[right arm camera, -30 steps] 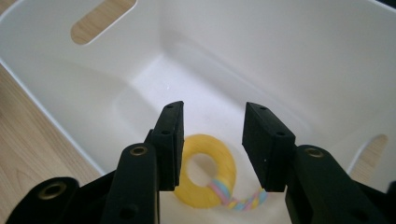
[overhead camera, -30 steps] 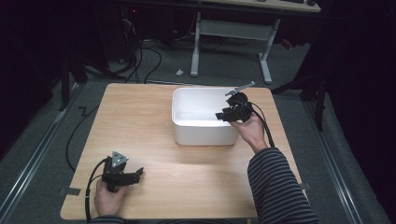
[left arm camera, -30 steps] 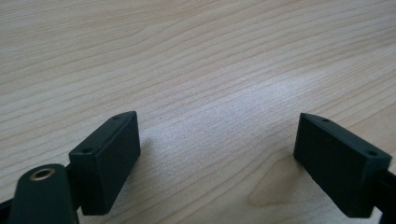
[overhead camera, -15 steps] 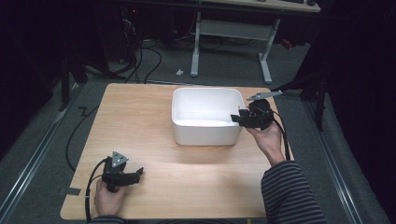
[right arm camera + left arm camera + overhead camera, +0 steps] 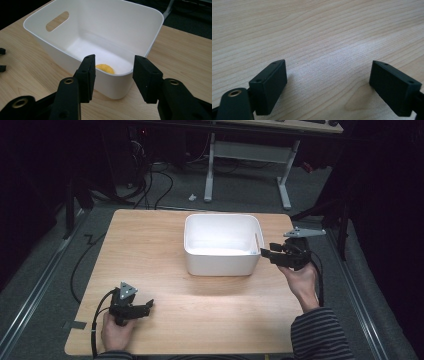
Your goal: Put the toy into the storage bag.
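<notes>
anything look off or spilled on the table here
Nothing stands out. The white bin sits upright and square on the wooden table, with a small yellow object lying inside it. No spills or damage. Both the left gripper and right gripper are open and empty.

Bin (image 5: pixel 222 265) mid-table (image 5: pixel 150 250) — yellow piece (image 5: pixel 105 68) inside, near right tongs (image 5: pixel 264 252).

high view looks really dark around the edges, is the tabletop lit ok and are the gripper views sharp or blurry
High view: the wooden table is evenly lit, the floor and background fall into deep shadow, and the white bin looks bright. Left gripper view: the wood grain is crisp, with a soft sheen between the jaws. Right gripper view: sharp on the bin and the yellow object inside, dark beyond the table.
</notes>
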The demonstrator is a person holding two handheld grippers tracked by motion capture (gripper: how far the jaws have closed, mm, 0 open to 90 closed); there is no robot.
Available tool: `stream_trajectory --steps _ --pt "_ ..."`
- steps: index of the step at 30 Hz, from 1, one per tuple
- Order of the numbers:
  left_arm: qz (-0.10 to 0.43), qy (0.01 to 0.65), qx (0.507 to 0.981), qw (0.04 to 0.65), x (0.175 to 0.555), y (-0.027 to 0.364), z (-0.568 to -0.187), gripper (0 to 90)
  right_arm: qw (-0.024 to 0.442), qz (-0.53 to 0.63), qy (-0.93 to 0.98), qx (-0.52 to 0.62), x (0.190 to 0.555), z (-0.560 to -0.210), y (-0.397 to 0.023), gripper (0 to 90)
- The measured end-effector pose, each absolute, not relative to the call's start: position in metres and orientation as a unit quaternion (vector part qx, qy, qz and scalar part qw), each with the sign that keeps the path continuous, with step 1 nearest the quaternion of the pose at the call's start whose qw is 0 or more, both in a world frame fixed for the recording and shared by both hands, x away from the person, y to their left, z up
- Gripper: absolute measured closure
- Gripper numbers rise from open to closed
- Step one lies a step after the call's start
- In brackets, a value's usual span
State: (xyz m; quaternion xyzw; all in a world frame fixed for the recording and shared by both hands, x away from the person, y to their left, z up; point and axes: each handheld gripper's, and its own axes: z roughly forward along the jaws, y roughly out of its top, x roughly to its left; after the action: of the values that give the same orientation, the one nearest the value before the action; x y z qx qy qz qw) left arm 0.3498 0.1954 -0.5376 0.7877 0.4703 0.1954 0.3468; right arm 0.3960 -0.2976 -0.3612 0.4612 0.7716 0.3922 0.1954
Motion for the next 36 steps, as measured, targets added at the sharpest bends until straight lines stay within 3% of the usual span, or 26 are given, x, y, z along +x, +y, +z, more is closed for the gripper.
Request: stream_trajectory --steps 36 --pt "0.195 0.47 0.789 0.346 0.35 0.195 -0.537 14.9 0.202 0.419 0.728 0.503 0.329 -0.398 -0.357 53.9"
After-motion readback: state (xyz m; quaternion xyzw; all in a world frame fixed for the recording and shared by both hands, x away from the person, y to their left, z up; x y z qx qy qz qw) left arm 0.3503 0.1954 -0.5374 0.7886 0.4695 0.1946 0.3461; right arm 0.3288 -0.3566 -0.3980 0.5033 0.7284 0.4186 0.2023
